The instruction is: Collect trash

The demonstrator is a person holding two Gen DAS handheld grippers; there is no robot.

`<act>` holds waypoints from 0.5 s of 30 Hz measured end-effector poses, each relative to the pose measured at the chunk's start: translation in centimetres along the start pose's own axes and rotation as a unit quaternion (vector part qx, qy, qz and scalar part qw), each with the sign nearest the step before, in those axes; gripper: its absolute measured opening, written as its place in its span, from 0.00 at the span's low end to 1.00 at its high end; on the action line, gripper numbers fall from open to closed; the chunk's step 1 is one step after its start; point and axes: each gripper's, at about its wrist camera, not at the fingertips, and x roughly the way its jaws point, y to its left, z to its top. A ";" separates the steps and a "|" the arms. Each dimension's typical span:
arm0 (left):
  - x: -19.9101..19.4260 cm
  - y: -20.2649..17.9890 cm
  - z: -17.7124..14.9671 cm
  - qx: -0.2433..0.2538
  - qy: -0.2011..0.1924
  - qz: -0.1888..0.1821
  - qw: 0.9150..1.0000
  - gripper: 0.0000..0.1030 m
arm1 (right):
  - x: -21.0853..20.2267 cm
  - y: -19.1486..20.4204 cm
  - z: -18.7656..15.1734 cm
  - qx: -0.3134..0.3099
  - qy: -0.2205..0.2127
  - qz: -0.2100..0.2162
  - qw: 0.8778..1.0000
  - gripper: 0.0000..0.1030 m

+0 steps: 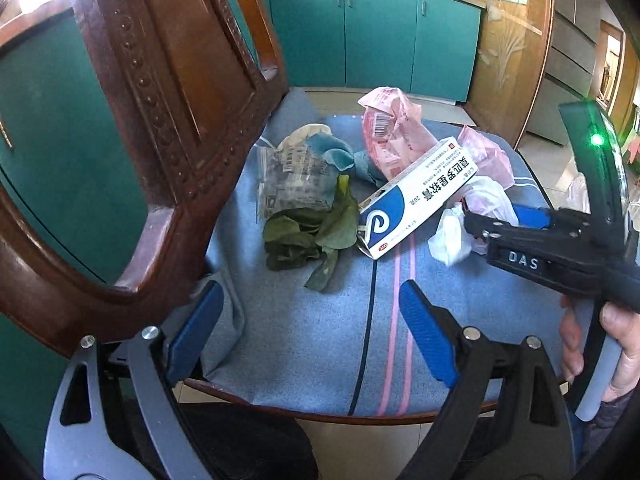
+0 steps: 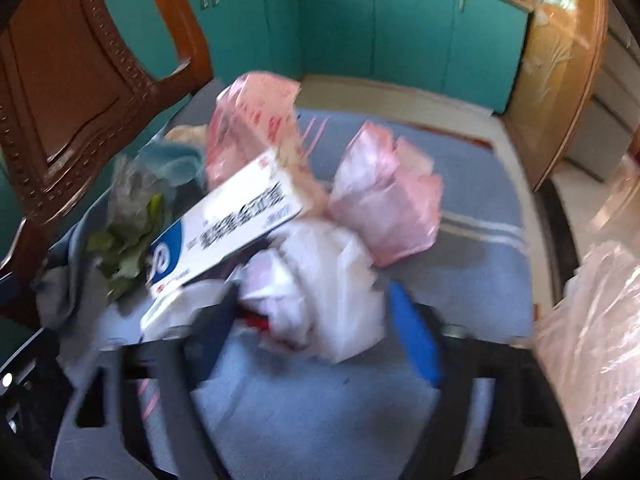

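Trash lies on a chair's blue cushion: green leaves, a clear printed wrapper, a white-and-blue box, two pink bags and a crumpled white plastic bag. My left gripper hangs open over the cushion's front, short of the leaves, holding nothing. My right gripper comes in from the right. In its blurred view both fingers sit against the white plastic bag, with the box just left of it. In the left wrist view the right gripper shows at that bag.
The carved wooden chair back rises close on the left. Teal cabinets stand behind the chair. A person's hand holds the right gripper's handle. A clear plastic bag hangs at the right edge of the right wrist view.
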 end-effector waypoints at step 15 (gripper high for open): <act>-0.6 -1.2 -0.2 0.004 -0.009 -0.006 1.000 0.87 | -8.1 -6.6 -2.7 0.057 -0.077 0.080 0.992 0.42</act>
